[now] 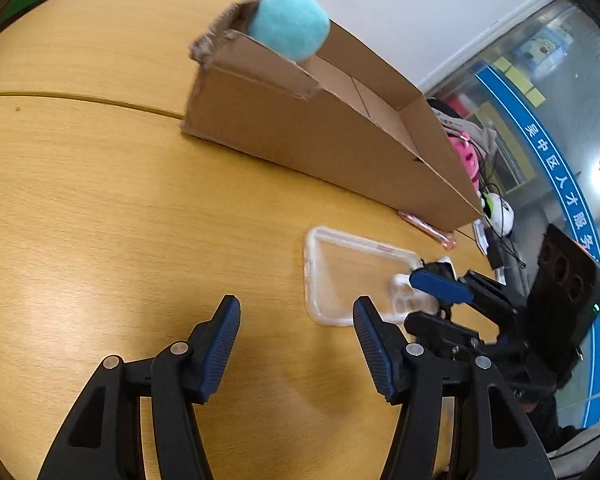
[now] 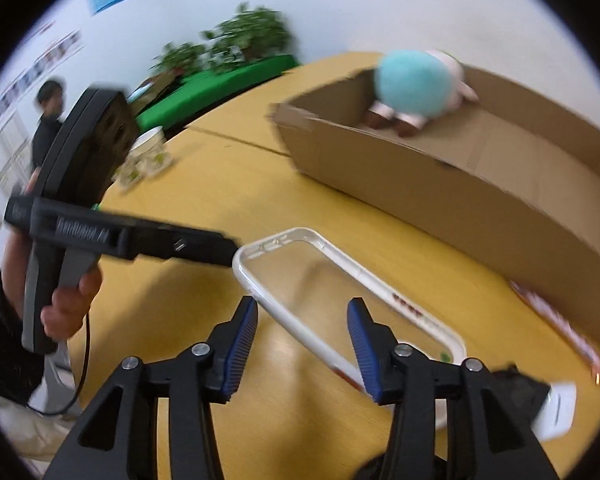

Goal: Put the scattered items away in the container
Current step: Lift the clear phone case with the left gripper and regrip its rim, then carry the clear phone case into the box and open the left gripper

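A clear phone case [image 1: 356, 272] lies flat on the wooden table in front of a long cardboard box [image 1: 300, 120]. A teal fluffy ball [image 1: 288, 26] sits in the box's far end, on a plush toy [image 2: 448, 76] in the right wrist view. My left gripper [image 1: 296, 312] is open and empty above bare table, just left of the case. My right gripper [image 2: 302, 312] is open with its jaws astride the near long edge of the case [image 2: 340, 292]. It also shows in the left wrist view [image 1: 440, 284] at the case's corner.
A pink pen [image 1: 428, 230] lies along the box's near wall. A white device [image 2: 556, 412] lies by the case's right end. Paper cups [image 2: 148, 156] stand at the table's far left. A pink helmet [image 1: 466, 160] and cables sit beyond the table edge.
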A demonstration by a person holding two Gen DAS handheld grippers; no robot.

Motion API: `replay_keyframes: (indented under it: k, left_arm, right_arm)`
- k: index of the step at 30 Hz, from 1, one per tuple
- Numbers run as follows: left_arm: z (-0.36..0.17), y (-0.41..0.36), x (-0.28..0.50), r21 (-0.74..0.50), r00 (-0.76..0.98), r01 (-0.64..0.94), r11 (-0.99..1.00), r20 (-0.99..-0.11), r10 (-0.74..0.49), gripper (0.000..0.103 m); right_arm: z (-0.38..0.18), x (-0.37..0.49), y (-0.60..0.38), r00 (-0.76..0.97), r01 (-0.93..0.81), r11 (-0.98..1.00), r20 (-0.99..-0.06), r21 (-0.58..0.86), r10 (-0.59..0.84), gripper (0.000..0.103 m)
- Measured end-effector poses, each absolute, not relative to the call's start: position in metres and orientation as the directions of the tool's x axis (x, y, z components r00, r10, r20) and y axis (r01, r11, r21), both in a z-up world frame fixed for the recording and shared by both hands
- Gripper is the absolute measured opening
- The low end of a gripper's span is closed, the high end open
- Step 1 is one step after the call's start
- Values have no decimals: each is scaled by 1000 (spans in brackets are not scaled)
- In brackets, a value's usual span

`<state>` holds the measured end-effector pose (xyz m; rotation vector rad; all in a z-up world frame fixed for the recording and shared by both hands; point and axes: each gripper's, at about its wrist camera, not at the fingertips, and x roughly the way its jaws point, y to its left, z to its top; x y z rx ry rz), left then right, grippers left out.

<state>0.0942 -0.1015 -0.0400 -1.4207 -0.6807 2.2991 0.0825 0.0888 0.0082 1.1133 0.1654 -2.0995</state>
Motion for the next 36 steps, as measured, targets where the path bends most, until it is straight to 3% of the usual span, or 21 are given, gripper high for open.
replay_keyframes:
  k: [3, 11, 13, 15, 25, 27, 29, 31, 36]
  left_arm:
    - [-35, -100, 92, -581, -434, -58, -812, -718, 544, 63]
    - [-40, -62, 61, -500, -369, -90, -861, -786, 495, 59]
    - [-44, -47, 57, -457, -344, -109, -883, -816, 464, 23]
    - [-47, -44, 55, -433, -332, -101, -896, -834, 440, 8]
    - [-46, -77, 71, -388, -351, -23, -921, -860, 371, 6]
    - [-46, -81, 74, -390, -357, -6, -921, -859, 367, 6]
    - [-46, -83, 77, -389, -361, 0, -921, -859, 363, 6]
    - [-46, -83, 79, -387, -365, 1, -922, -859, 360, 6]
    - [-42, -81, 80, -369, -375, -11, -929, -860, 346, 6]
  right_arm:
    - [3, 79, 101, -308, 644, -714, -760, 276, -572, 61]
    - [1, 71, 119, -382, 536, -799, -765, 273, -518, 61]
    - [2, 64, 135, -413, 476, -835, -768, 276, -489, 61]
    - [2, 58, 149, -425, 430, -856, -772, 286, -472, 61]
    - [-7, 53, 140, -400, 421, -871, -810, 253, -429, 61]
    - [-12, 51, 124, -374, 446, -867, -834, 222, -406, 55]
    - [-19, 48, 114, -349, 459, -867, -859, 193, -375, 31]
    - [-26, 48, 106, -334, 464, -873, -883, 150, -329, 19]
    - [-26, 50, 105, -339, 455, -883, -894, 117, -294, 12]
